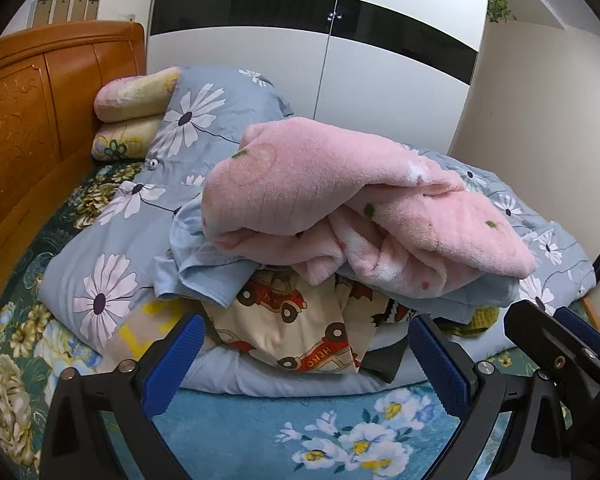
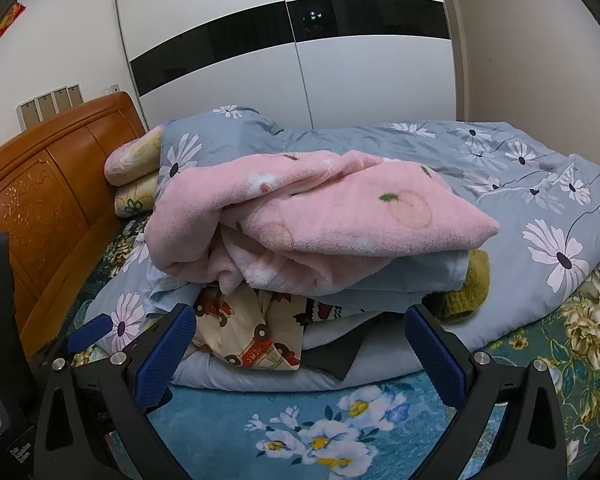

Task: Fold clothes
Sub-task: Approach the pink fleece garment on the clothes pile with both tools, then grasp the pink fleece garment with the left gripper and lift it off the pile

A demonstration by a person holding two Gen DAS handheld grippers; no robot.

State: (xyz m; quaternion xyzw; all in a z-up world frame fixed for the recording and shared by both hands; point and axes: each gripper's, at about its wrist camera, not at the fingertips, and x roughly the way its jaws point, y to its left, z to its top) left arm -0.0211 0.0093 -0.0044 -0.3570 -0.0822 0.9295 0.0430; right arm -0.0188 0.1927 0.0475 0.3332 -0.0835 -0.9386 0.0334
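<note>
pile of clothes [image 1: 320, 264] at 12 o'clock of both | long axis 9–3 | left hand-held gripper [image 1: 306, 354] spread, empty | right hand-held gripper [image 2: 300, 344] spread, empty | neither nearer

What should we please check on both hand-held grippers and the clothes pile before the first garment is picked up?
1. Left hand-held gripper open and empty: ok.
2. Right hand-held gripper open and empty: ok.
3. Pink fleece garment on top of the pile, nothing over it: ok.
4. Fleece free of the light blue garment beneath: cannot tell.
5. Bare floral bedsheet in front of the pile for laying a garment out: ok.
6. Fire-truck print garment reachable without lifting others: not ok, it is pinned under the pile.
</note>
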